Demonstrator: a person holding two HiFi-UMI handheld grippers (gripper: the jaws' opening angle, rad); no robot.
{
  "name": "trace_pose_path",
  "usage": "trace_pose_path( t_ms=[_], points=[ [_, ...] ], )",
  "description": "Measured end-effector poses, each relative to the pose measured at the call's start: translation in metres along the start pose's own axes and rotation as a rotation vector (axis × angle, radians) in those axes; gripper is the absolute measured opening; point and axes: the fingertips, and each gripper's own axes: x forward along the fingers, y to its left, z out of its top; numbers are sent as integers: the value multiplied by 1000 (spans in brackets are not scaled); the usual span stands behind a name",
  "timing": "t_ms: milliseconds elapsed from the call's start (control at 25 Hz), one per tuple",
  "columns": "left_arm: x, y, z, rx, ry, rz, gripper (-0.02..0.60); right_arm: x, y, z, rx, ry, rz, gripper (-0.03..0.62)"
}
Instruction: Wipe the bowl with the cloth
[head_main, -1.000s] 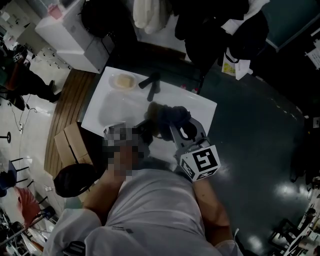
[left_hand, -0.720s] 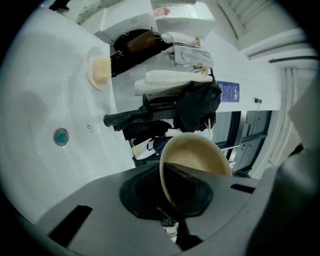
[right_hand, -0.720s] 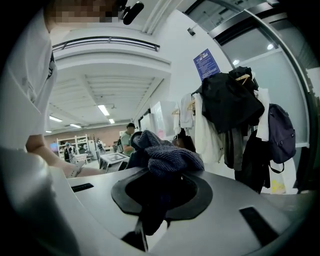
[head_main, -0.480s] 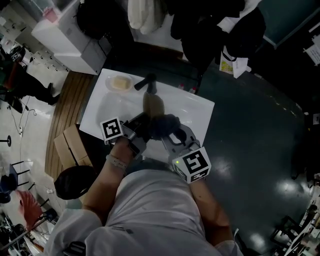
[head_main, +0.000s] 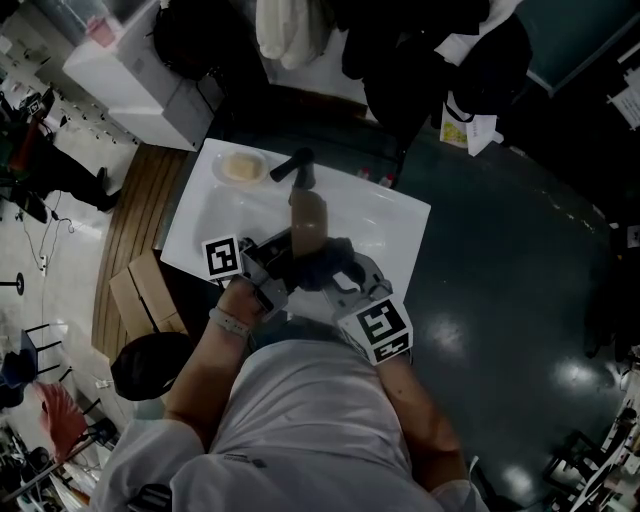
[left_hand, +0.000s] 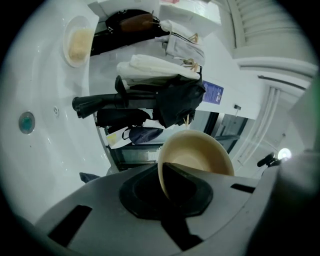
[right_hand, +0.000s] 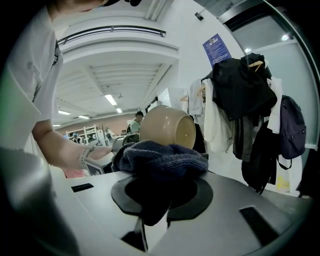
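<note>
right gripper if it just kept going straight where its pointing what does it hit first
Most likely the tan bowl, gripped at its rim by the left gripper. It sits just beyond the dark blue cloth in the right gripper, so the cloth would meet its outer wall. Depth is unclear.

Over sink (head_main: 225, 215): bowl (head_main: 308, 218), cloth (head_main: 326, 264) just beside.

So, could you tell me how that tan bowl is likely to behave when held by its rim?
The bowl looks rigid and glossy, so it may slip or pivot, since the left tool pinches only a short stretch of rim. It seems fairly light, as that one pinch carries it tilted on its side. Dropped, it would probably roll.
</note>
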Motion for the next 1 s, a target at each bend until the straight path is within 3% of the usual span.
trace_pose_path(
  t_ms=[480,1000],
  points=[
    [-6,-8,-24,116,218,-12,21,7,-1,-20,-15,81,-20,74],
    [-27,-8,-39,159,329,-1,20,8,-1,-29,-37,134,-53,74]
  ],
)
